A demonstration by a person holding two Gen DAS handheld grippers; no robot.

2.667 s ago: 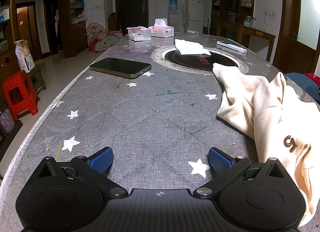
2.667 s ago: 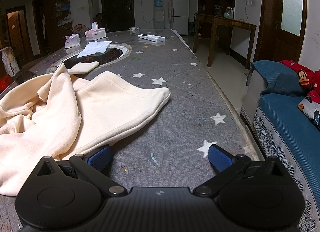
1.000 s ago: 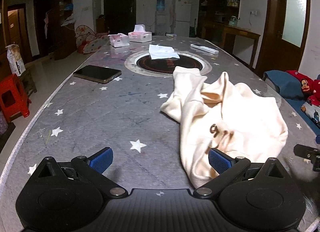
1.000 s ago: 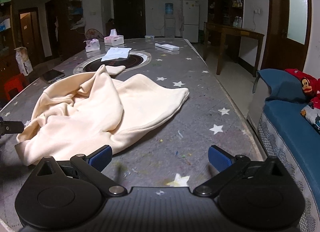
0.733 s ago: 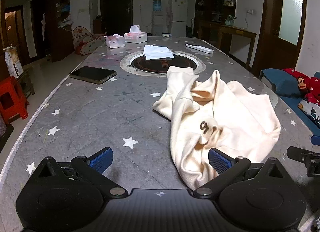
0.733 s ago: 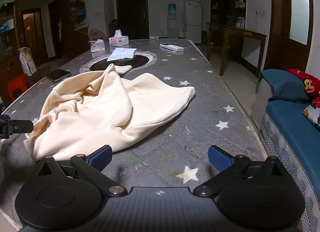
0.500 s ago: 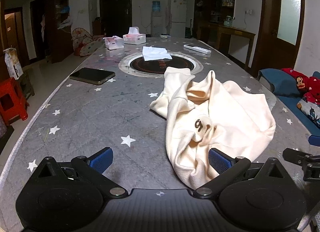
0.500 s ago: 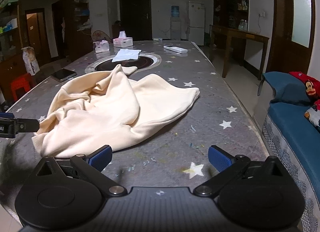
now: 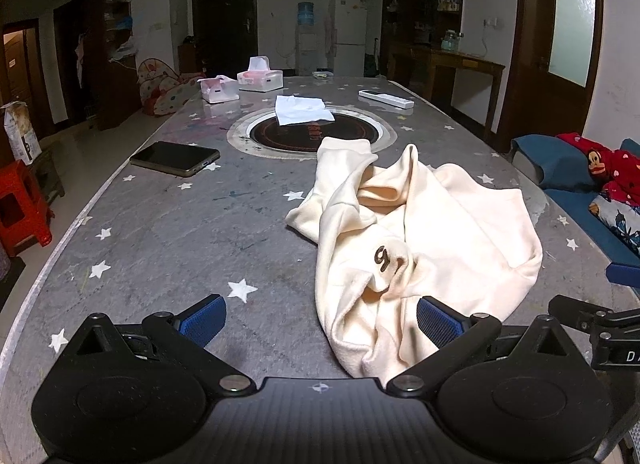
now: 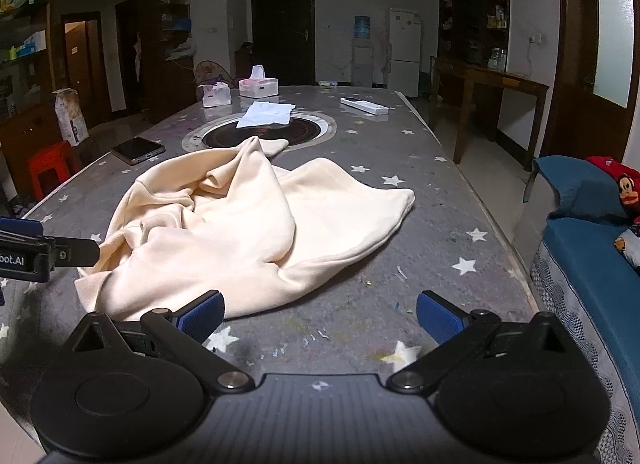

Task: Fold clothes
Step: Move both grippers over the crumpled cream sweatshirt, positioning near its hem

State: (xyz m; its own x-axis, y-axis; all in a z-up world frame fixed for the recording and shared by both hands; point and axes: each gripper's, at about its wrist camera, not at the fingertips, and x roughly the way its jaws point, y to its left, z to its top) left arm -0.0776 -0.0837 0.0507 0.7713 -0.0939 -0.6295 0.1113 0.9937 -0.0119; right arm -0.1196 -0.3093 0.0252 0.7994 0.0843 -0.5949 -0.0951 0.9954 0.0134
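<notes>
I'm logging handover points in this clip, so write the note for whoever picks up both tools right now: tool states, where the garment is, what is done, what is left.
Left tool: open, holding nothing, low over the table, its right finger beside the near edge of the garment.
Right tool: open, holding nothing, at the garment's near right side.
Cream sweatshirt: crumpled in a loose heap on the near half of the table, one sleeve reaching toward the round hotplate. Phone and white cloth lie clear of it.
Done: no fold visible.
Left: grip the garment, spread it flat, then fold.
</notes>
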